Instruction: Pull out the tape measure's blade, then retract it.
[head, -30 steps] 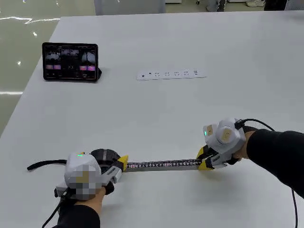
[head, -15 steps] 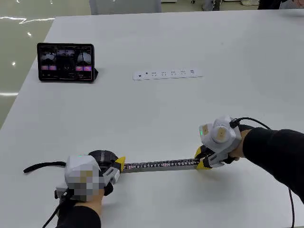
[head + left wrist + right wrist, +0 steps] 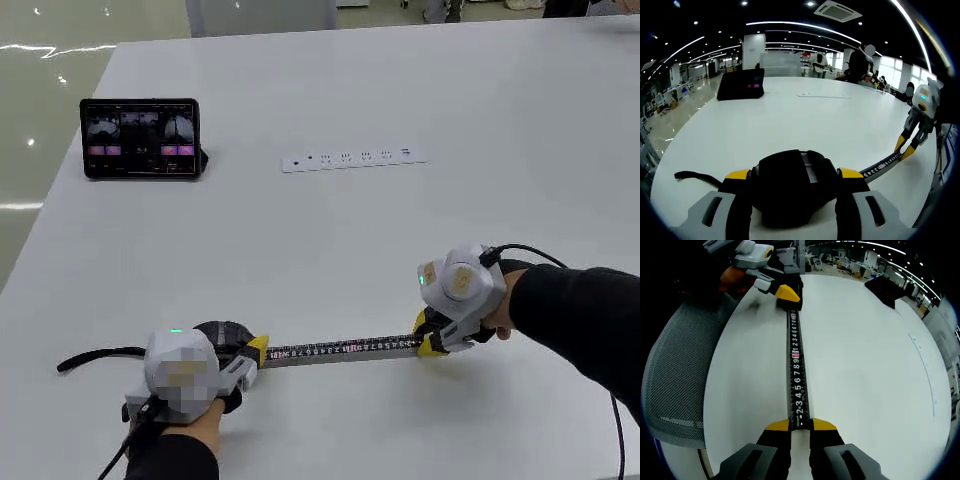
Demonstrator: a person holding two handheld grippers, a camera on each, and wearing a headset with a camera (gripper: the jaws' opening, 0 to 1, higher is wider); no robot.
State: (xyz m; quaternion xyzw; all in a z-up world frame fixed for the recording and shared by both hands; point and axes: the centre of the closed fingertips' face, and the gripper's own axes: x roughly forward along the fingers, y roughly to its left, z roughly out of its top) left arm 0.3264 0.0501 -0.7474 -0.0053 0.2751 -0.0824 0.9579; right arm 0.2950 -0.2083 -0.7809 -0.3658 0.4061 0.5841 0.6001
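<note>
your left claw (image 3: 795,176) clamped on the tape measure case (image 3: 222,337), right claw (image 3: 801,425) nipping the blade (image 3: 795,365) at its tip, tablet (image 3: 141,136) and power strip (image 3: 352,157) well beyond on the table (image 3: 330,250)

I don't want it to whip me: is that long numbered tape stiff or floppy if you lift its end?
Probably springy-stiff: the blade runs straight from the case to the right gripper without curling. It looks thin, so a sideways push would likely buckle it. Released, it may snap back toward the case, which the left gripper clamps.
</note>
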